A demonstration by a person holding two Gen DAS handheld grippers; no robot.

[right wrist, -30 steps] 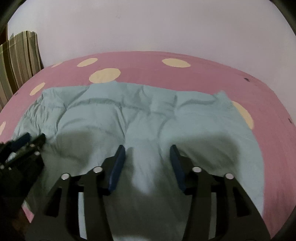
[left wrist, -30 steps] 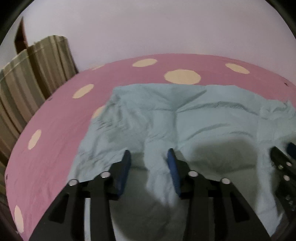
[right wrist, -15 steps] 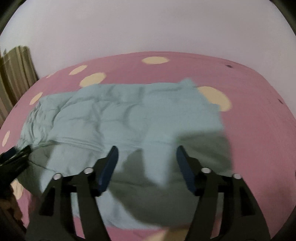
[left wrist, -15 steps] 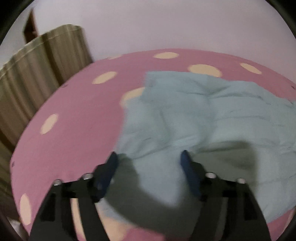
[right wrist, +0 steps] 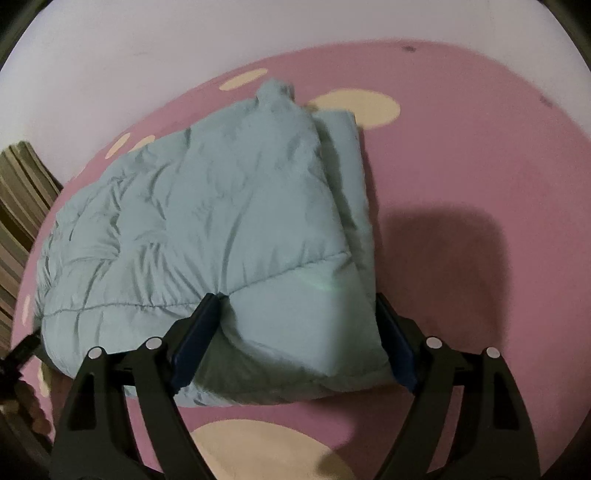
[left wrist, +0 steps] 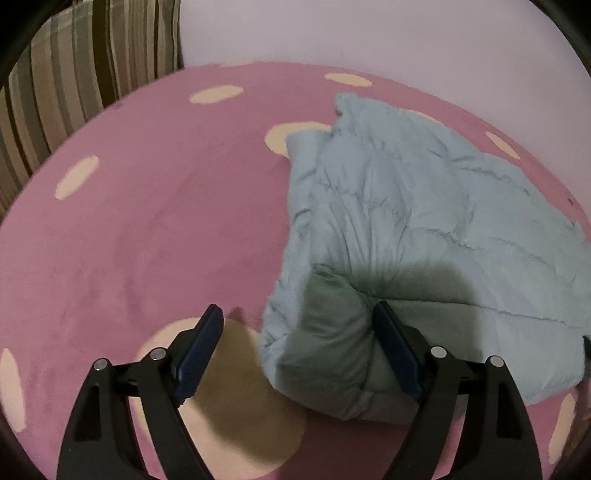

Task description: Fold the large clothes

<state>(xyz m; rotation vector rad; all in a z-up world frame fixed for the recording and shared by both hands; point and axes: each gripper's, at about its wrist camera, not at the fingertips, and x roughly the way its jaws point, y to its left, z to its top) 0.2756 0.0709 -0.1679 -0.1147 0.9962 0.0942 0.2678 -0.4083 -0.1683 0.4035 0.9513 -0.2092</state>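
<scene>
A puffy light-blue quilted garment (left wrist: 406, 221) lies folded on a pink bedspread (left wrist: 147, 229) with cream dots. My left gripper (left wrist: 297, 332) is open at the garment's near left corner; the corner bulges between the jaws on the right side, and the left finger is over bare bedspread. In the right wrist view the same garment (right wrist: 221, 221) fills the middle. My right gripper (right wrist: 295, 317) is open wide around its near right corner, with the left finger pressing into a quilt seam. The left gripper's tip (right wrist: 22, 347) shows at the far left edge.
A striped brown and beige curtain (left wrist: 74, 74) hangs at the left beyond the bed. A plain pale wall (left wrist: 369, 29) stands behind the bed. The bedspread (right wrist: 480, 184) spreads right of the garment.
Both grippers have swung apart to opposite near corners of the garment and opened wider. The garment now looks narrower and thicker than one second ago.
</scene>
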